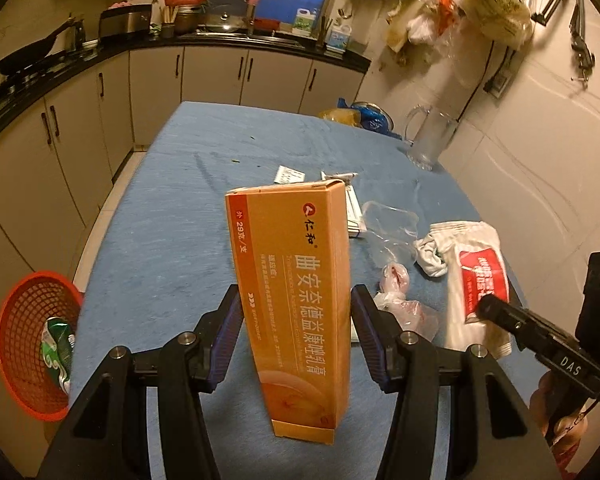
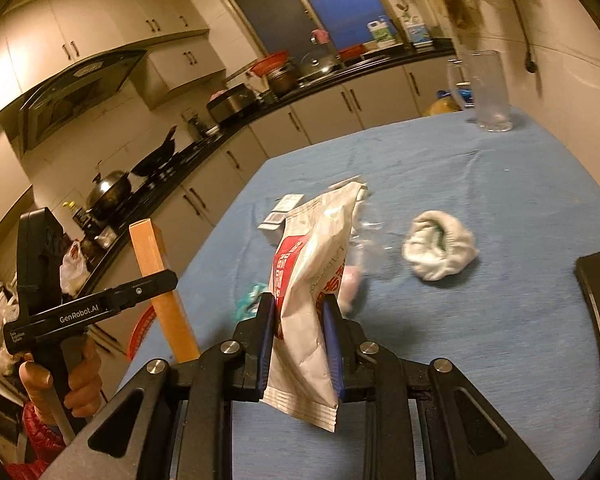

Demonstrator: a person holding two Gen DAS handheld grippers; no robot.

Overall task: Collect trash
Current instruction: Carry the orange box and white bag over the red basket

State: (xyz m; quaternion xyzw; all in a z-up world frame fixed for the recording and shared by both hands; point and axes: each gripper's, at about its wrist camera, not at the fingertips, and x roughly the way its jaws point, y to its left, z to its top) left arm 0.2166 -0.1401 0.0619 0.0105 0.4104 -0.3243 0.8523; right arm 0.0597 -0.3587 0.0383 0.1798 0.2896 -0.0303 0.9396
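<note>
Left claw (image 1: 296, 336) clamps orange box (image 1: 296, 288), hiding litter behind; right claw (image 2: 300, 336) pinches white pouch (image 2: 312, 280); red basket (image 1: 28, 344) past surface (image 1: 160, 240) edge.

L gripper (image 1: 296, 336) jaws clamped, tilted down; R gripper (image 2: 300, 336) jaws pinched tight, angled down.

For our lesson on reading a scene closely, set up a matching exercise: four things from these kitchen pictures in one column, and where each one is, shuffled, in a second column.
Things
1. orange box
2. white and red pouch
3. green wrapper
4. glass pitcher

Places
A. in the red basket
B. between the right gripper fingers
C. standing at the far end of the blue table
D. between the left gripper fingers

Pairs: 1-D, 2-B, 3-A, 4-C
</note>
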